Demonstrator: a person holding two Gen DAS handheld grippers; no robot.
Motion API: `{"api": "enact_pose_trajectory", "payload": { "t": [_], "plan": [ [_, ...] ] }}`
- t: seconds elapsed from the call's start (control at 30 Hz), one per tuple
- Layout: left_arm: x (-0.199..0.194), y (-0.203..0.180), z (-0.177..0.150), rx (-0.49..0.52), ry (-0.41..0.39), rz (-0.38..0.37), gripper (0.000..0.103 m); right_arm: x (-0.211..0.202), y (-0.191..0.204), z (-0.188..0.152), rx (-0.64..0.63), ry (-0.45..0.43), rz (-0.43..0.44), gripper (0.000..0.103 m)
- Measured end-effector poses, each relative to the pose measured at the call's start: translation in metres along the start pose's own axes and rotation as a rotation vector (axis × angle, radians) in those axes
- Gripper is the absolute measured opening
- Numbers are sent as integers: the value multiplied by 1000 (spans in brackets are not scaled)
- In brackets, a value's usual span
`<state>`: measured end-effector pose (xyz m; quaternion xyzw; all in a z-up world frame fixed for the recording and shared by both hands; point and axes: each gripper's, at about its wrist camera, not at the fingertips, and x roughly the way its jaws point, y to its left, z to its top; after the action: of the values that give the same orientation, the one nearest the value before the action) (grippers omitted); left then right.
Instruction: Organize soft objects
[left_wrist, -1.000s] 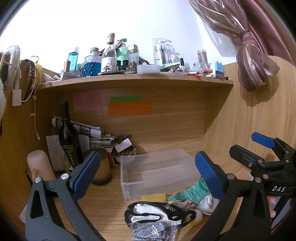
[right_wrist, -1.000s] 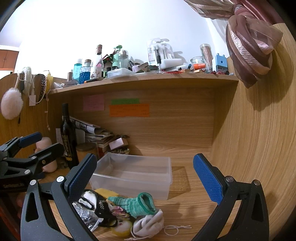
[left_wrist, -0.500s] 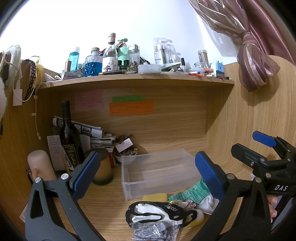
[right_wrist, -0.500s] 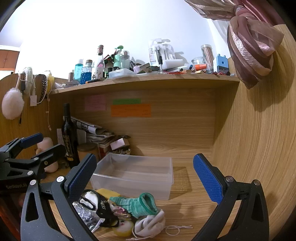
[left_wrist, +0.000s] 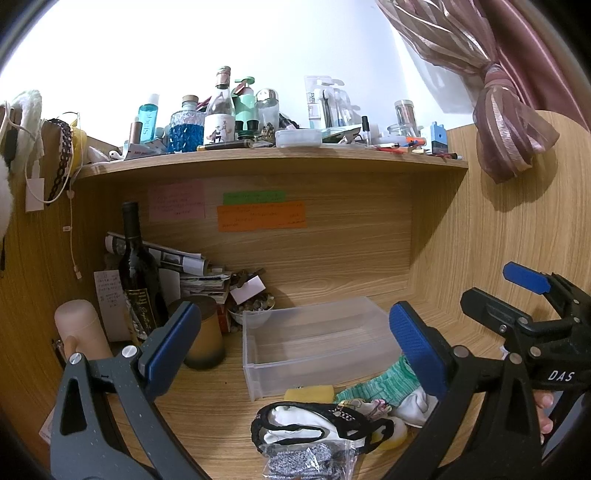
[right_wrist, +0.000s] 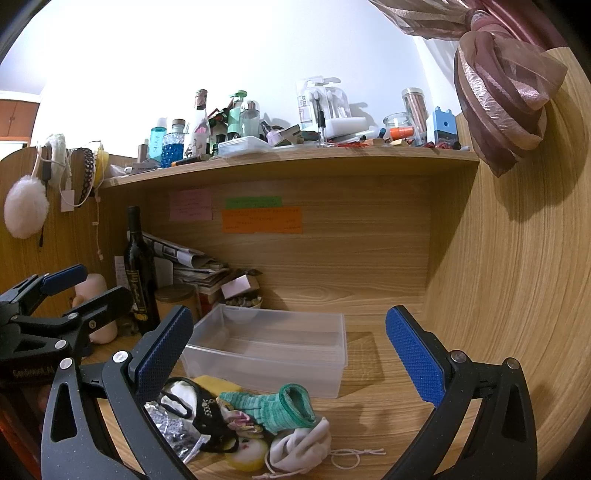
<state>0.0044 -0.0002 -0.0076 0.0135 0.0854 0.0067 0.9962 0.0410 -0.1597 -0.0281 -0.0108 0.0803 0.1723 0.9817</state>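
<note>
A pile of soft things lies on the wooden desk in front of an empty clear plastic bin (left_wrist: 314, 339) (right_wrist: 269, 343). The pile holds a green knit sock (right_wrist: 280, 404) (left_wrist: 380, 384), a white drawstring pouch (right_wrist: 299, 445), a black-and-white mask (left_wrist: 310, 424) (right_wrist: 195, 406), a yellow sponge (left_wrist: 310, 393) (right_wrist: 214, 384) and a silvery item in a clear bag (left_wrist: 306, 461). My left gripper (left_wrist: 295, 350) is open and empty above the pile's left. My right gripper (right_wrist: 291, 350) is open and empty above the pile's right.
A dark wine bottle (left_wrist: 138, 280), a brown jar (left_wrist: 203, 336), stacked papers (left_wrist: 192, 273) and a small bowl (left_wrist: 253, 308) crowd the back left corner. A cluttered shelf (left_wrist: 258, 155) overhangs. A wooden side wall (right_wrist: 517, 277) stands at the right. A white hair tie (right_wrist: 354, 456) lies by the pouch.
Both grippers have drifted only slightly; the view shifts a little. The pile and bin have not moved, and both jaws stay open.
</note>
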Motion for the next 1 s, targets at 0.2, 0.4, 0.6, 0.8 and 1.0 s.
{"api": "enact_pose_trajectory", "payload": {
  "t": [0.2, 0.4, 0.6, 0.8, 1.0],
  "plan": [
    [-1, 0, 0, 0, -1, 2, 103, 0, 1, -1, 0, 0, 1, 103],
    [0, 1, 2, -6, 2, -1, 103, 0, 2, -1, -1, 1, 2, 103],
    [3, 2, 1, -11, 12, -12, 103, 1, 5, -2, 2, 4, 7, 103],
    [11, 4, -3, -17, 41, -38, 103, 5, 3, -4, 16, 12, 9, 103],
    [25, 16, -16, -28, 98, -27, 103, 14, -11, -12, 39, 55, 4, 102]
  ]
}}
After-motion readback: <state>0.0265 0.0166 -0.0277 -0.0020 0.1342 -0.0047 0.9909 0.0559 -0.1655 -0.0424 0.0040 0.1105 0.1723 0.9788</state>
